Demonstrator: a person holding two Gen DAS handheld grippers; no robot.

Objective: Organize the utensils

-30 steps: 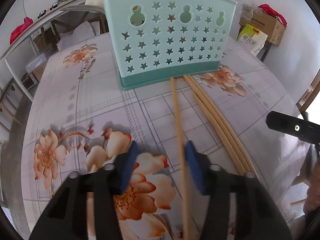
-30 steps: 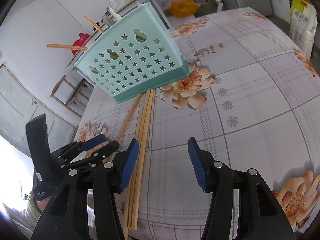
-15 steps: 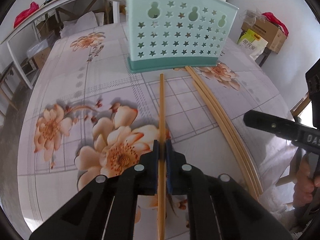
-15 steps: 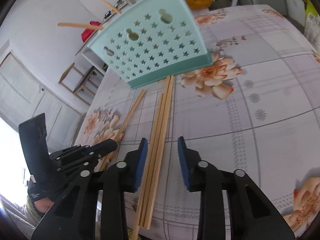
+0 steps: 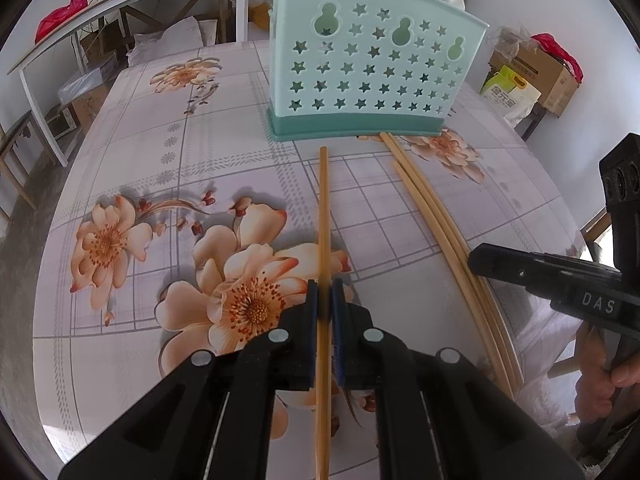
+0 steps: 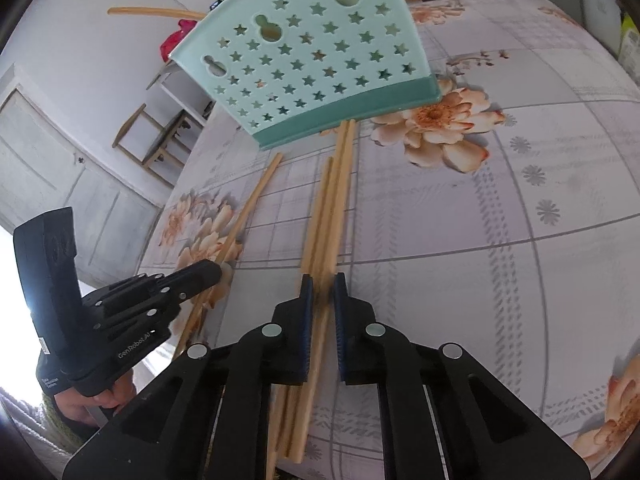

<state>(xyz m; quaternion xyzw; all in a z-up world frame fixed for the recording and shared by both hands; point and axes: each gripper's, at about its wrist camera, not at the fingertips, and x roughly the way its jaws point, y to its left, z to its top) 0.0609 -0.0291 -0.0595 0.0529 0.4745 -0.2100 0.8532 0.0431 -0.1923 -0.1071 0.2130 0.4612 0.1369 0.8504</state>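
From the left wrist view, a single long wooden chopstick (image 5: 324, 216) is pinched between the blue-padded jaws of the black left gripper (image 5: 324, 304), which are closed right down onto it, so it runs straight ahead over the floral plastic tablecloth (image 5: 132, 168) toward the pale teal plastic utensil holder with star-shaped cutouts (image 5: 372, 68). The far tip of that chopstick is seen just short of the holder's darker base. A bundle of loose wooden chopsticks (image 5: 432, 208) is laid on the cloth to the right, angled back to the holder's base, and the black right gripper (image 5: 476, 260) is seen from the side at their near end (how wide it is can't be told from this angle). From the right wrist view, the right gripper (image 6: 320, 292) is shown nearly closed around the same bundle (image 6: 328, 208), with at least one stick caught between the blue pads; whether they're squeezed tight can't be told. The teal holder (image 6: 312, 56) stands at the bundle's far end, a couple of sticks already poking out its top. The left gripper (image 6: 208, 272) is seen off to the left with the lone chopstick (image 6: 252, 200) in its grip.
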